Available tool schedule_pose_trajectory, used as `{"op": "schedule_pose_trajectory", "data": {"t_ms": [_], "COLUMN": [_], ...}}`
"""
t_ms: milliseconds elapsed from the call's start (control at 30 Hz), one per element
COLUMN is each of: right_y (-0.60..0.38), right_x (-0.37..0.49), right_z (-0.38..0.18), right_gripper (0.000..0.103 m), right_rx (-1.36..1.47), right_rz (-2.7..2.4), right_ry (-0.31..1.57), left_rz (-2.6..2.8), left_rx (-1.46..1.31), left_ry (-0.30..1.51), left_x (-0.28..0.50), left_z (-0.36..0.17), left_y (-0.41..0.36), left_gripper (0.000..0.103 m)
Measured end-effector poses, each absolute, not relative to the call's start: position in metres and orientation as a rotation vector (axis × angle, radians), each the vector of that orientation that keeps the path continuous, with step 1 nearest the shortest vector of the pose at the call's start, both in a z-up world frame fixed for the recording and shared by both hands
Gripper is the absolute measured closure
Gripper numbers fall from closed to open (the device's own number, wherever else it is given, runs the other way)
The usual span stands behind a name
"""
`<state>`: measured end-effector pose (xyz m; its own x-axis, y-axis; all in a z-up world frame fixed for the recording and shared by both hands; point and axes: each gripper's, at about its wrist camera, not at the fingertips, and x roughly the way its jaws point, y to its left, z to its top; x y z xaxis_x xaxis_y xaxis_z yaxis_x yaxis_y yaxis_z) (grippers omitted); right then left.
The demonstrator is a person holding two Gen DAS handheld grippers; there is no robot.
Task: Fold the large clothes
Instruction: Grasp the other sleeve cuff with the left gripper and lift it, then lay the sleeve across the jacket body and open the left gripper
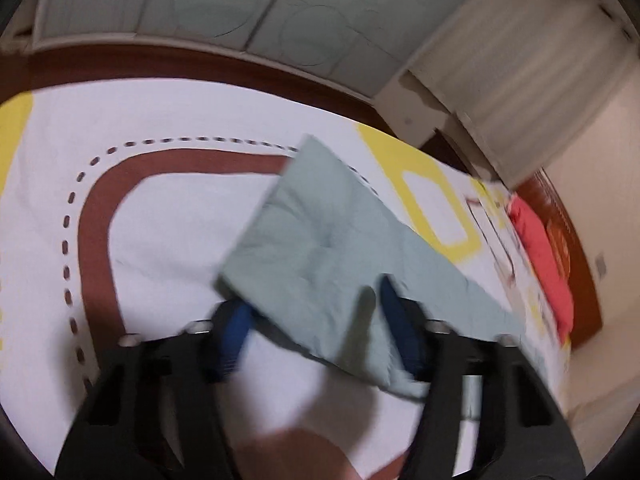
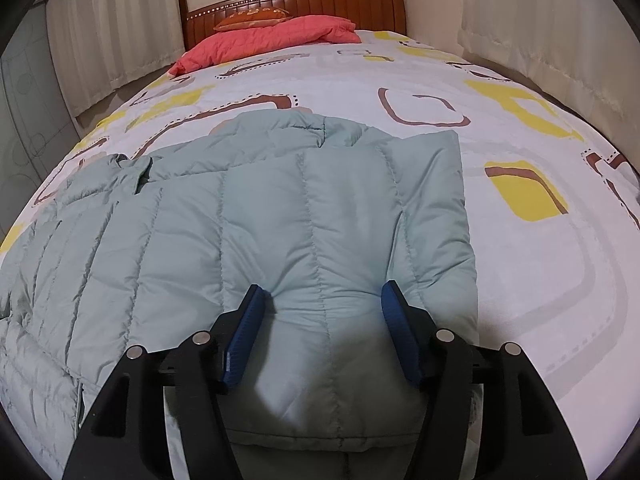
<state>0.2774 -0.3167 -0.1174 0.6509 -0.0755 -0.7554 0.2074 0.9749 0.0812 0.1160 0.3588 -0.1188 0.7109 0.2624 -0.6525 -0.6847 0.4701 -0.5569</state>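
— What's on the bed with the white, yellow-and-brown patterned sheet [image 2: 520,264]?

— A pale green quilted puffer jacket [image 2: 240,220], spread flat at the near end, well apart from the coral quilt [image 2: 276,38].

— The grippers?

— Right gripper [image 2: 322,312]: blue pads parted, jacket bulging between them. Left gripper [image 1: 316,312] is blurred; fabric sits between its fingers, grip unclear.

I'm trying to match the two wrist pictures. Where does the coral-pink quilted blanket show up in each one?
Left wrist view: the coral-pink quilted blanket lies at the right edge, a tilted strip against the wooden headboard.
Right wrist view: the blanket lies top centre, bunched at the head of the bed below the headboard.
Shared landmark: the pale green puffer jacket on the patterned bedsheet.
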Motion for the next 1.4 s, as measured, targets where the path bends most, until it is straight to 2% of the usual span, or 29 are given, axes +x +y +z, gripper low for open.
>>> {"op": "schedule_pose_trajectory", "data": {"t_ms": [33,67,200,500,833,1167,1367,1400], "right_y": [-0.316,-0.316,-0.315,-0.316,-0.317,-0.317,-0.316,-0.316], "right_x": [0.277,0.277,0.276,0.276,0.274,0.274,0.274,0.274], "right_z": [-0.117,-0.118,-0.118,-0.117,-0.116,-0.117,-0.117,-0.117], "right_gripper": [0.042,0.042,0.042,0.042,0.042,0.042,0.042,0.042], "right_rx": [0.165,0.164,0.163,0.165,0.178,0.184,0.182,0.183], "right_rz": [-0.163,-0.164,-0.167,-0.166,-0.161,-0.159,-0.159,-0.159], "right_ry": [0.847,0.846,0.842,0.840,0.834,0.832,0.831,0.832], "left_rz": [0.608,0.581,0.572,0.384,0.007,-0.185,-0.235,-0.238], "left_rx": [-0.923,-0.939,-0.850,-0.653,-0.406,-0.213,-0.126,-0.118], "left_ry": [0.518,0.515,0.533,0.501,0.554,0.670,0.754,0.768], "left_x": [0.115,0.116,0.126,0.172,0.245,0.291,0.298,0.298], "left_z": [-0.120,-0.123,-0.117,-0.068,-0.024,-0.055,-0.090,-0.093], "left_y": [0.362,0.365,0.354,0.279,0.096,-0.054,-0.098,-0.101], "left_gripper": [0.082,0.088,0.099,0.100,0.100,0.100,0.100,0.097]}}
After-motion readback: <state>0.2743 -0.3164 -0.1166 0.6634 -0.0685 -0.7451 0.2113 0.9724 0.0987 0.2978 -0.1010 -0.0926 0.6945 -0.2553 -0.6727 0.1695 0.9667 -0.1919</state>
